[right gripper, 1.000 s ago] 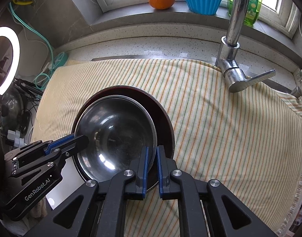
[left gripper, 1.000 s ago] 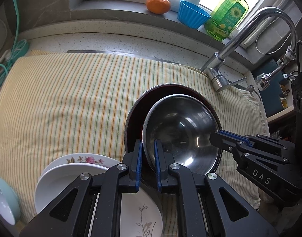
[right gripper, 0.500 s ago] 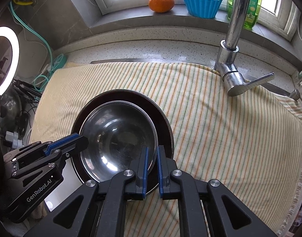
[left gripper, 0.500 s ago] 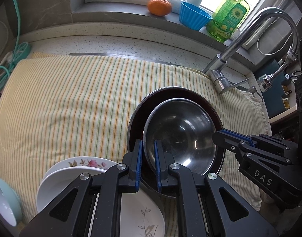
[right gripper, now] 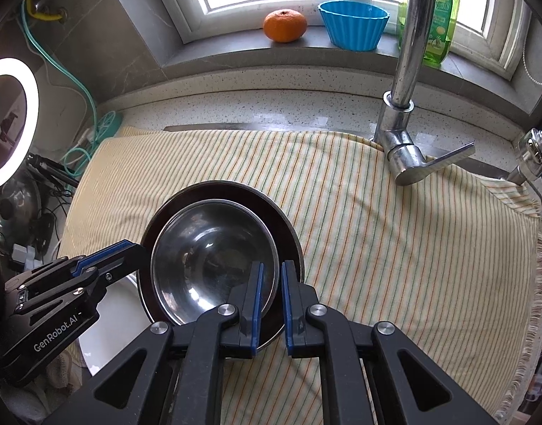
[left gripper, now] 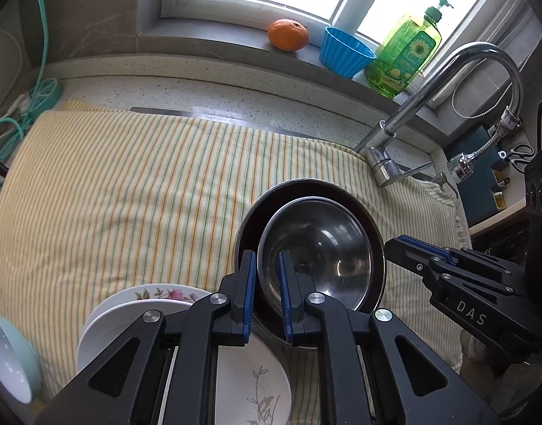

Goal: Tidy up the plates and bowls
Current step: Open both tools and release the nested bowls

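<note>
1. While the steel bowl point(left gripper: 318, 253) sat nested in the dark pan point(left gripper: 251, 219) on the striped cloth point(left gripper: 129, 184), both jaws had widened from their clamp a second earlier.
2. Left gripper point(left gripper: 264, 294) and right gripper point(right gripper: 269, 299) straddled opposite rims, released.
3. That suggested the stack was placed; the white plates point(left gripper: 136, 313) lay just beside.

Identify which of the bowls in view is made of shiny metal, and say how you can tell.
The steel bowl, nested inside the dark bowl between both grippers: it alone mirrors light. The blue bowl looks matte.
</note>
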The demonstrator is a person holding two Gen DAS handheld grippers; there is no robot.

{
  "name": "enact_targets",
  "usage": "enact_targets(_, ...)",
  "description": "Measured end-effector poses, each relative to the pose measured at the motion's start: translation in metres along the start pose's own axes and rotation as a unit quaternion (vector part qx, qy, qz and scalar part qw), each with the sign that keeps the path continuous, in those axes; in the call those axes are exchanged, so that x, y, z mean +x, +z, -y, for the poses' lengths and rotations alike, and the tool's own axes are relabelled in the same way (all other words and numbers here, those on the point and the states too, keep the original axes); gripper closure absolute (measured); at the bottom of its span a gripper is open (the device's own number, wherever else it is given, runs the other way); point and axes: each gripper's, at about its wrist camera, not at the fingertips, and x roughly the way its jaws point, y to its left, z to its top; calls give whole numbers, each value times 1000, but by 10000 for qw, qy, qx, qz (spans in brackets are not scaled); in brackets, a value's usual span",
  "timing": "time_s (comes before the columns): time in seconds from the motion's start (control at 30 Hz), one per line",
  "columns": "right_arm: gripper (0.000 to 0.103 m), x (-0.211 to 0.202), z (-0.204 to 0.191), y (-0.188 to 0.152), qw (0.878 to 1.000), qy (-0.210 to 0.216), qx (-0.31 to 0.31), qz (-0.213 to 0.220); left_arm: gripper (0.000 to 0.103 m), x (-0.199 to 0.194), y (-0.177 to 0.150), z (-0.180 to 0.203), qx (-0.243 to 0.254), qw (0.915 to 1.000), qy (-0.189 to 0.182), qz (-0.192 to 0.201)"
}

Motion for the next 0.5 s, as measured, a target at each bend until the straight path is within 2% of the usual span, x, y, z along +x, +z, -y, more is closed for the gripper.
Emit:
enact_targets(0.37, 84, -33, -34, -7, 9982, 88, -282, 516, 92, -54, -21, -31, -295, 9988, -110, 383)
enact_targets(0.5, 81, -37, -51, -13, 9972, 163, -405, 602, 92, -72, -33, -48, -431, 9979, -6, 489)
